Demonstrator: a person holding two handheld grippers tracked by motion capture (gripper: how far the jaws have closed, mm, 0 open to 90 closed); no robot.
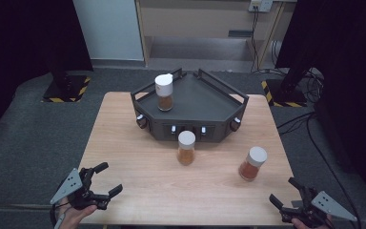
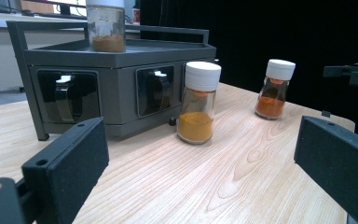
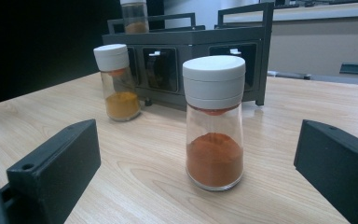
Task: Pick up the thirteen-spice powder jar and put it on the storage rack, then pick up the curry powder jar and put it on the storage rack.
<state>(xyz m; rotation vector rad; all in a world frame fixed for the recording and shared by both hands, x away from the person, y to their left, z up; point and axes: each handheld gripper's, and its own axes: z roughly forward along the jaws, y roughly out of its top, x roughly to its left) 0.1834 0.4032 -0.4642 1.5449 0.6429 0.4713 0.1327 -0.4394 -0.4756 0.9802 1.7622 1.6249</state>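
1. High view, nearest edge: my left gripper (image 1: pixel 106 179) rests at the table's near-left corner, jaws spread wide and holding nothing; my right gripper (image 1: pixel 286 191) sits at the near-right corner, jaws likewise parted and empty. My hands enter from the bottom of the frame.

2. Right gripper view: my two black jaws stand wide apart, and between them, a little farther on, the red-powder jar (image 3: pixel 214 123) stands upright on the wooden table (image 3: pixel 135 182), white cap on, untouched by either jaw. In the high view the same jar (image 1: pixel 253 163) stands near the right gripper, well right of centre.

3. Left gripper view: my jaws are open here too, with bare tabletop between them. Beyond them the yellow-powder jar (image 2: pixel 199 102) stands upright just in front of the rack, and the red-powder jar (image 2: pixel 274 89) stands farther off to its right. My other gripper (image 2: pixel 354 73) shows at the right edge.

4. Mid-table in the high view: the yellow-powder jar (image 1: pixel 186 148) stands just before the front face of the dark rack (image 1: pixel 209 102), apart from both grippers.

5. Farthest: a third jar (image 1: pixel 164 92), white-capped with brown powder, stands upright on the rack's top tray, toward its left side. The rack sits at the table's far edge.
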